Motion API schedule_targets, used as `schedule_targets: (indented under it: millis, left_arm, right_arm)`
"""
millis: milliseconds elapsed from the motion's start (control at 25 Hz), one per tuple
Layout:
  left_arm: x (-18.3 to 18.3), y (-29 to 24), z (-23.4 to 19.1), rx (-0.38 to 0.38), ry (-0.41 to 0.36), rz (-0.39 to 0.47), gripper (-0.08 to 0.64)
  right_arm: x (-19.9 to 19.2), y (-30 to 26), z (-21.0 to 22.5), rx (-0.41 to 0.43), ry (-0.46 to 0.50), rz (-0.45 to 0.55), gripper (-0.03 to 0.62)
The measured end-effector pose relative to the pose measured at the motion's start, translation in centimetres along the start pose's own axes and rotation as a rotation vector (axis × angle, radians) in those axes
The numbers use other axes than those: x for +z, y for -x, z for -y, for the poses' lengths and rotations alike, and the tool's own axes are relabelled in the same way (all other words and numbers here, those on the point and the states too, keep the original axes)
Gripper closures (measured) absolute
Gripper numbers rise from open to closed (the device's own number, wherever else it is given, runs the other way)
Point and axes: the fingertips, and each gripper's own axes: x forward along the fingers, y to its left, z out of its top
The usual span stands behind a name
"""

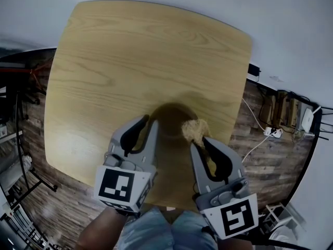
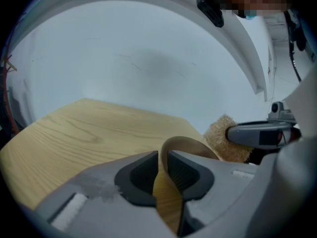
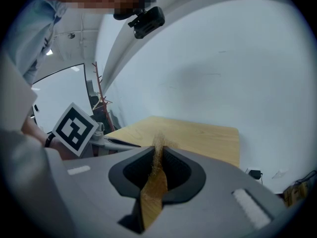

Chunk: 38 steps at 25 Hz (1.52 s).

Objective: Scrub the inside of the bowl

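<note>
Head view, surface: light wooden square top with rounded corners (image 1: 145,56), above a dark plank floor (image 1: 263,163).
Head view, bowl: brown thin-walled wooden bowl (image 1: 171,120), on the surface towards its near edge, opening up, between the two grippers.
Head view, left gripper: grey two-finger tool (image 1: 149,125) with a black-and-white marker cube, reaching to the bowl's left rim.
Head view, right gripper: matching grey tool (image 1: 202,142), at the bowl's right rim.
Head view, scrubber: tan fibrous scouring pad (image 1: 195,130), sticking out past the right fingers, over the bowl's right edge.
Head view, person: knees in blue denim (image 1: 171,228) just below the grippers.

Left gripper view, fingers: dark ribbed pads (image 2: 143,175) of the left gripper (image 2: 163,163) closed on the bowl's wall, one pad inside, one outside.
Left gripper view, bowl: curved rim (image 2: 190,144) rising past the fingertips, the surface (image 2: 84,128) behind it.
Left gripper view, scrubber: tan tuft (image 2: 220,133) just beyond the rim, held at the tip of the right gripper (image 2: 257,133).

Right gripper view, fingers: pads (image 3: 176,170) of the right gripper (image 3: 158,165) clamped on the scrubber (image 3: 158,148), squeezed to a thin strip, loose fibres poking out above.
Right gripper view, background: marker cube (image 3: 74,128) of the left gripper at left, the surface (image 3: 198,135) ahead, white wall (image 3: 233,58) behind.
</note>
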Motion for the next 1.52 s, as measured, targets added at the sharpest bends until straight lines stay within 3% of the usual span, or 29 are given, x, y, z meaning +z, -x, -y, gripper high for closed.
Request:
schedule_targets:
  millis: [200, 280, 880, 1120, 1520]
  left_arm:
    - [-0.2, 0.0, -0.3, 0.023, -0.011, -0.01, 0.48]
    - [-0.1, 0.0, -0.2, 0.032, -0.022, -0.011, 0.514]
    - [2.3, 0.8, 1.2, 0.06, -0.166, 0.0, 0.526]
    - [2.5, 0.4, 1.7, 0.047, -0.104, -0.001, 0.526]
    - [2.8, 0.2, 2.3, -0.004, -0.114, 0.004, 0.528]
  right_arm:
    - [0.0, 0.3, 0.2, -0.007, 0.002, 0.005, 0.538]
    - [0.0, 0.4, 0.3, -0.007, 0.001, 0.007, 0.538]
    - [-0.5, -1.0, -0.9, 0.065, 0.037, -0.023, 0.538]
    - [-1.8, -3.7, -0.7, 0.064, 0.034, -0.094, 0.54]
    - [-2.8, -6.4, -1.6, 0.094, 0.068, -0.154, 0.543]
